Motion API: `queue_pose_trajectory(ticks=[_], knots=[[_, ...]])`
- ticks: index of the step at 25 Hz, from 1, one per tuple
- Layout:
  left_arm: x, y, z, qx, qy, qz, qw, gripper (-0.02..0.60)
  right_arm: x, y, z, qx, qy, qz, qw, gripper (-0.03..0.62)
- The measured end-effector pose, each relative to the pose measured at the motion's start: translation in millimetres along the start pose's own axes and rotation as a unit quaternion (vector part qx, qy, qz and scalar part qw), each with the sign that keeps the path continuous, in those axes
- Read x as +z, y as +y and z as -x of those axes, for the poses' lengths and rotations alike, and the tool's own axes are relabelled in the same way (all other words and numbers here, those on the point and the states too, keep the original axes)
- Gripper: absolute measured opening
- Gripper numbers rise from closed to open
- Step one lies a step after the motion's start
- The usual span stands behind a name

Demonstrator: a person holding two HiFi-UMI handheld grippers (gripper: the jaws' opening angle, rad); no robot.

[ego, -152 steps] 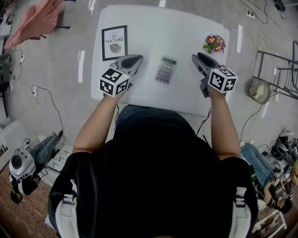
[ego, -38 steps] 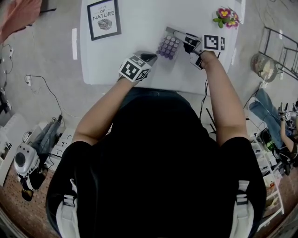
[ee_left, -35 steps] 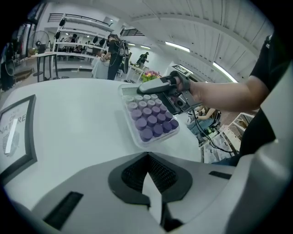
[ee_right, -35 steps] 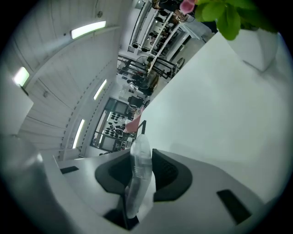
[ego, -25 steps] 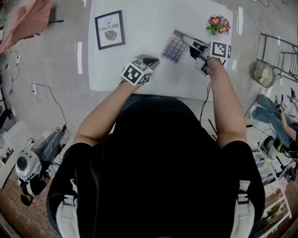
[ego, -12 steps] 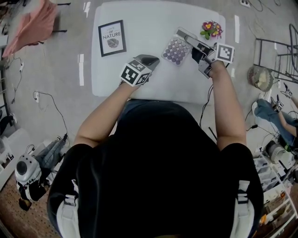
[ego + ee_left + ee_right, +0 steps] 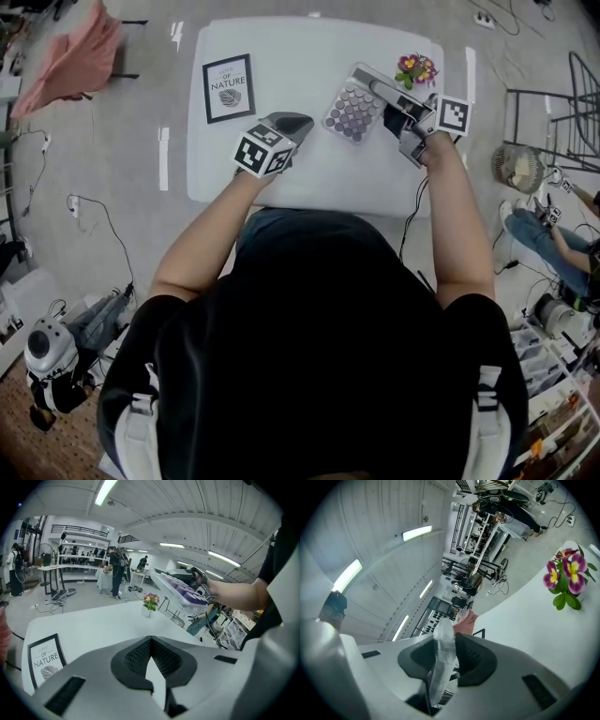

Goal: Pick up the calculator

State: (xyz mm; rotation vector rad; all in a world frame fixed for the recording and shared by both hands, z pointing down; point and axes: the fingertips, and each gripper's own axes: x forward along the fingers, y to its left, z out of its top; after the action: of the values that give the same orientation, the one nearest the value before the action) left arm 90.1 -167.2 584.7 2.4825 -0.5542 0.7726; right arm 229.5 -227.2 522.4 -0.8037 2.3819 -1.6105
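Note:
The calculator (image 7: 353, 106), pale grey with purple keys, hangs above the white table (image 7: 309, 173), gripped at its right edge by my right gripper (image 7: 384, 97). In the right gripper view the calculator (image 7: 440, 660) shows edge-on, clamped between the jaws. From the left gripper view the calculator (image 7: 180, 590) appears lifted, at the upper right. My left gripper (image 7: 286, 125) hovers over the table's near left, jaws shut with nothing between them; the closed jaws meet in the left gripper view (image 7: 152, 665).
A framed "NATURE" print (image 7: 229, 87) lies at the table's far left. A small pot of pink and yellow flowers (image 7: 416, 68) stands at the far right corner, just beyond the calculator. A black wire rack (image 7: 562, 112) and a fan stand on the floor to the right.
The right gripper has lifted the calculator off the table and raised it. The left gripper has risen too, staying shut and empty.

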Motion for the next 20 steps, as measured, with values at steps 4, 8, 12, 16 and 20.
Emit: queue_pose_trajectory(ticks=[4, 8, 12, 16, 20], knots=[[10, -4, 13, 0.009, -0.013, -0.005, 0.9999, 0.017, 0, 18, 9, 0.011, -0.004, 0.013, 1.000, 0.110], [15, -15, 22, 0.016, -0.026, -0.015, 0.9994, 0.017, -6, 26, 22, 0.010, -0.010, 0.014, 1.000, 0.110], [22, -17, 32, 0.021, -0.038, -0.018, 0.9989, 0.017, -10, 33, 25, 0.012, -0.012, 0.015, 1.000, 0.110], [31, -18, 41, 0.026, -0.048, -0.023, 0.9983, 0.017, -10, 40, 31, 0.014, -0.015, 0.020, 1.000, 0.110], [37, -18, 47, 0.029, -0.055, -0.025, 0.9977, 0.017, -12, 46, 32, 0.023, -0.019, 0.018, 0.999, 0.110]])
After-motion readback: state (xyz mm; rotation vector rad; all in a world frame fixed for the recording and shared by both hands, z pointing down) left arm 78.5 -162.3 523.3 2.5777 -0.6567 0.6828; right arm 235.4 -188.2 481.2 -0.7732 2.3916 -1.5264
